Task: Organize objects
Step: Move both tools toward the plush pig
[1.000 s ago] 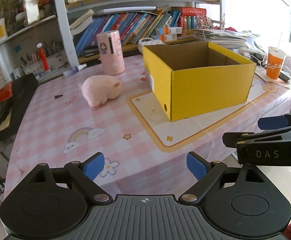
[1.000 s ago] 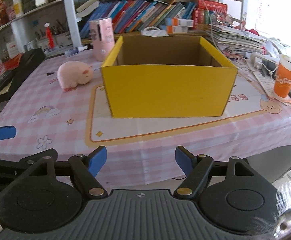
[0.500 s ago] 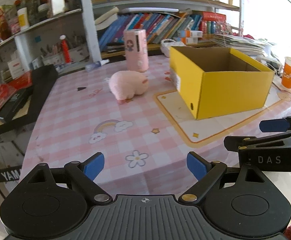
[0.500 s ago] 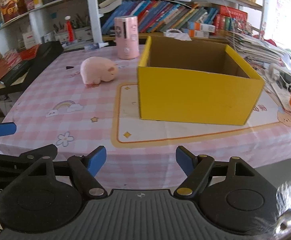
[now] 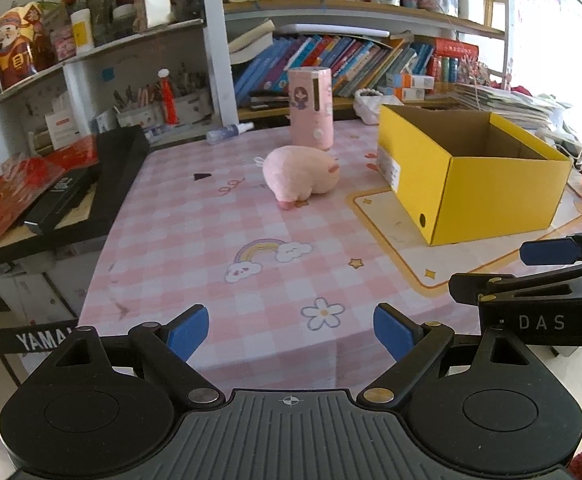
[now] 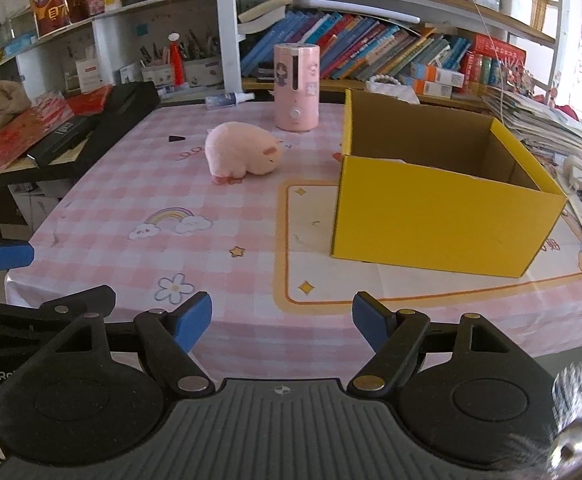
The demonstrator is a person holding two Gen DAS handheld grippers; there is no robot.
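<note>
Pink gingham cloth on the worktop (image 5: 171, 240) now fills far more of both views than a second ago: both cameras have swung leftward across the scene, so the yellow box (image 6: 443, 216) has slid from the centre toward the right and the pink plush pig (image 5: 299, 176) sits nearer the middle. The pig lies on the cloth just in front of the pink cylinder (image 5: 311, 108), well apart from the box, whose open inside looks bare as far as can be seen. The left gripper (image 5: 291, 332) hangs spread wide and holds nothing; the right gripper (image 6: 283, 320) is likewise parted and unladen beside it. The swing suggests the pig is the first target, with sorting not yet begun.
</note>
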